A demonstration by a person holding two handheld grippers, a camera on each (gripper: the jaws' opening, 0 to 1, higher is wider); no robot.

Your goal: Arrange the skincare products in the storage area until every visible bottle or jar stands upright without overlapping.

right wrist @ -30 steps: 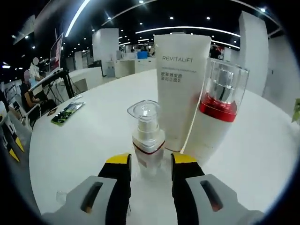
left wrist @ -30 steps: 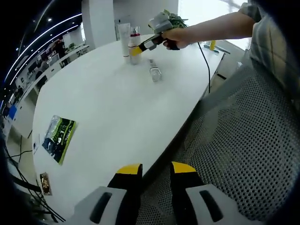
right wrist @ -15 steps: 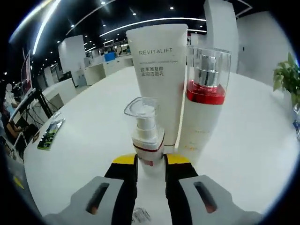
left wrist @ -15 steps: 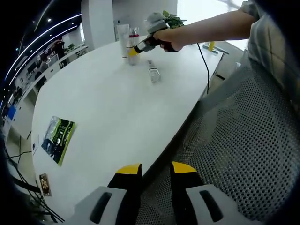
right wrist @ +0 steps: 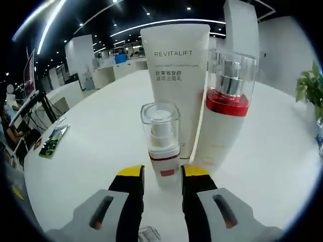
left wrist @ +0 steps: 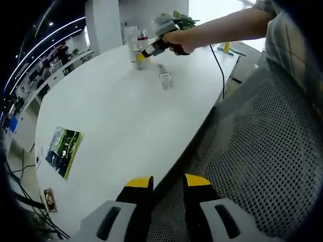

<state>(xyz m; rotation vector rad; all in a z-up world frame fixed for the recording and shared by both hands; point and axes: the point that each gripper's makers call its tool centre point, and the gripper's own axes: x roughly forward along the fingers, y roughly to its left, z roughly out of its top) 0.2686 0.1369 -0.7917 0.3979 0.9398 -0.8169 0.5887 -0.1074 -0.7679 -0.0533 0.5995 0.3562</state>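
White table [right wrist: 91,151] | 3 upright: tube [right wrist: 174,85], two pump bottles [right wrist: 163,143]

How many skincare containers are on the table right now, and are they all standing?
4. Small pump bottle upright between the right gripper jaws; white tube and red-banded bottle upright behind it; a clear bottle lying apart.

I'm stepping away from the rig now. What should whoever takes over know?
Right hand-held gripper: open around the small pump bottle, which stands upright.
Left hand-held gripper: open, empty, hanging off the table edge over a mesh chair.
Done: Revitalift tube and red-collared pump bottle stand upright behind the small one.
Left: one clear bottle lies on its side on the white table, apart from the group; stand it up.
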